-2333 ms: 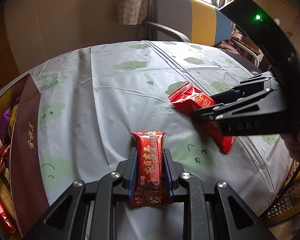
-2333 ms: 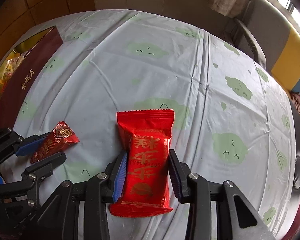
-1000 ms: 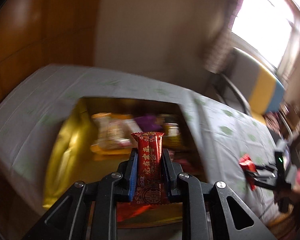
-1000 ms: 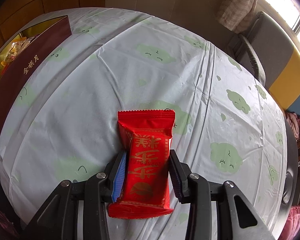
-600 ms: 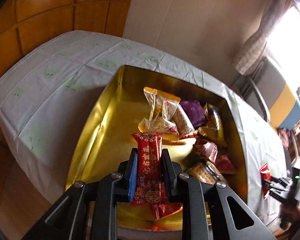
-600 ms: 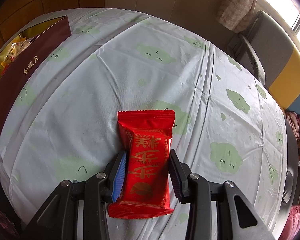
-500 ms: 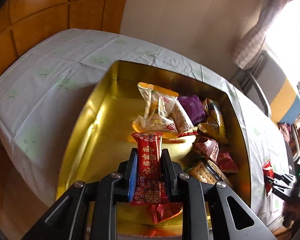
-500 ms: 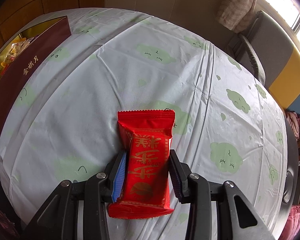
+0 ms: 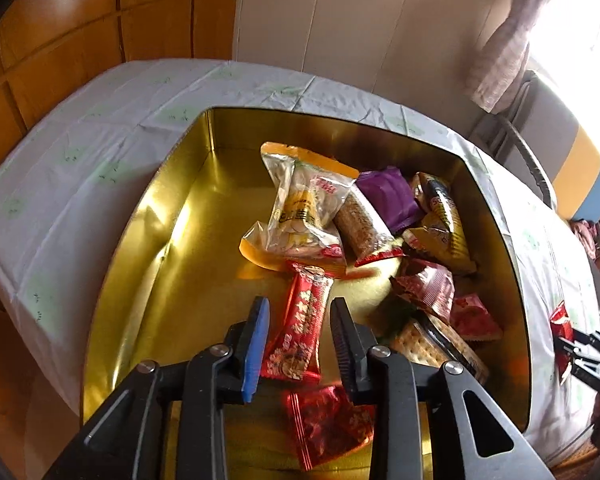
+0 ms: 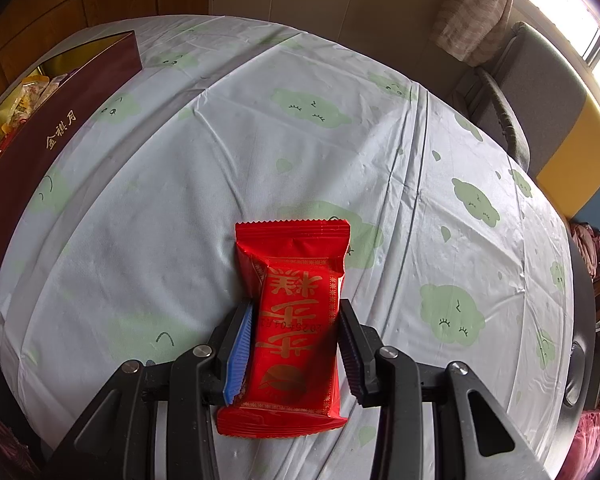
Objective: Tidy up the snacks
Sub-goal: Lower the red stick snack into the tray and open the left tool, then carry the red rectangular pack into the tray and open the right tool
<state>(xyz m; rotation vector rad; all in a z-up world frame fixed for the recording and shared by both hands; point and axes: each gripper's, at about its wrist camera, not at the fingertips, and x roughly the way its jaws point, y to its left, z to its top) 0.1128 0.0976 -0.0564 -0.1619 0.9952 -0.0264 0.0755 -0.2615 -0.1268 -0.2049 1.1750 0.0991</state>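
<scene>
In the left wrist view my left gripper [image 9: 300,302] hangs over the open gold tin [image 9: 148,248], and its jaws are opening. The narrow red snack bar [image 9: 300,332] lies tilted and loose between them, with gaps to both pads. My right gripper [image 10: 295,306] is shut on a wide red snack packet [image 10: 296,280] just above the cloud-print tablecloth [image 10: 260,120]. That same gripper [image 9: 580,352] shows small at the right edge of the left wrist view. The tin's maroon side [image 10: 60,128] appears at far left in the right wrist view.
The tin's right half holds several snacks: a clear-and-orange packet [image 9: 304,208], a purple one [image 9: 388,196], a cracker pack [image 9: 432,344] and a red foil packet [image 9: 328,420] near the front. A grey, yellow and blue chair [image 10: 540,100] stands beyond the table.
My left gripper has sunk closer to the tin floor and its jaws have parted; the red bar, gripped upright before, now tilts loose. The right gripper and its packet have not moved.
</scene>
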